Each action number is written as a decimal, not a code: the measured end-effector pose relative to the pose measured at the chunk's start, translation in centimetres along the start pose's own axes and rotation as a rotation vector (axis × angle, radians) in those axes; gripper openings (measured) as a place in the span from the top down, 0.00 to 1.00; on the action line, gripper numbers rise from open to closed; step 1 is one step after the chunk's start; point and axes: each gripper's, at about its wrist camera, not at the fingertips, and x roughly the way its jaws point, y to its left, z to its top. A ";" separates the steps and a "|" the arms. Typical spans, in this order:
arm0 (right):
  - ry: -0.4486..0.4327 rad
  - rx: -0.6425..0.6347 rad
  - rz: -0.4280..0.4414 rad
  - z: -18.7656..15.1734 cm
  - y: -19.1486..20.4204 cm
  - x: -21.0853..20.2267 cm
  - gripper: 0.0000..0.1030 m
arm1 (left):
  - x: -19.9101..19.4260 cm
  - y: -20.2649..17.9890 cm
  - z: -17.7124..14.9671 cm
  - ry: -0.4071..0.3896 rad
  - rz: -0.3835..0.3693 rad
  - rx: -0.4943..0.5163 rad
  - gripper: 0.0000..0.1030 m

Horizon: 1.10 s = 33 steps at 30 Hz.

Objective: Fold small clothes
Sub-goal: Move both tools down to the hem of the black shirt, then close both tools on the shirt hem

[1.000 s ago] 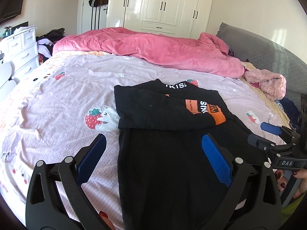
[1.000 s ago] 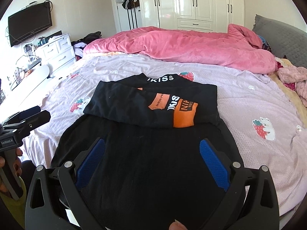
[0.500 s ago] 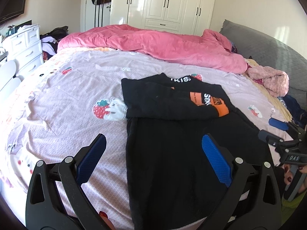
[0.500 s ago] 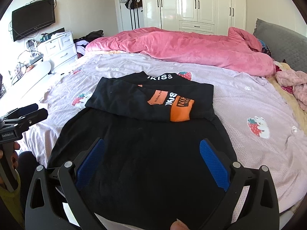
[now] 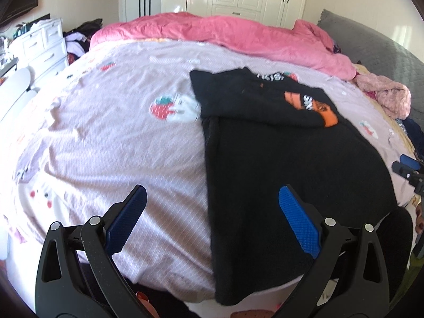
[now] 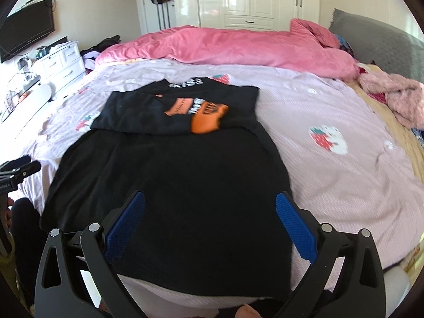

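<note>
- Here, a black shirt (image 6: 169, 182) is lying flat on the bed (image 6: 331, 122), its hem hanging over the near edge and its collar pointing toward the pink blanket (image 6: 238, 45).
- Its sleeves are lying folded in across the chest, the orange print (image 6: 208, 119) facing up; I judge this is narrowing the shirt so that what remains is bringing the bottom up over the top.
- The left claw (image 5: 210, 221) is hovering with its fingers spread wide and gripping nothing, over the shirt's left edge near the hem: one blue pad is above the pink sheet, the other above black cloth.
- The right claw (image 6: 210, 224) is likewise released and empty, hanging over the lower middle of the shirt, just short of the hem.
- Both are sitting low and near the bottom edge, probably because the two hem corners are the natural places to pinch for the next fold.
- In the right wrist view the left claw is showing at the far left margin, well apart from the right one, so the two are bracketing the shirt's width.
- A pink fuzzy garment (image 5: 384, 95) is lying crumpled by the grey headboard (image 5: 376, 42), clear of the working area.
</note>
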 end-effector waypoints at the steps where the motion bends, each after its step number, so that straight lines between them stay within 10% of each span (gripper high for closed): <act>1: 0.006 0.009 -0.003 -0.3 -0.4 0.0 0.04 | 0.2 0.2 -0.3 0.009 0.001 -0.004 0.09; 25: 0.111 0.206 0.014 -5.8 -6.8 1.7 0.06 | 3.2 0.1 -5.4 0.146 -0.048 -0.039 0.11; 33: 0.127 0.228 0.075 -6.4 -7.0 2.3 0.81 | 2.6 -0.8 -5.9 0.119 -0.074 0.003 0.62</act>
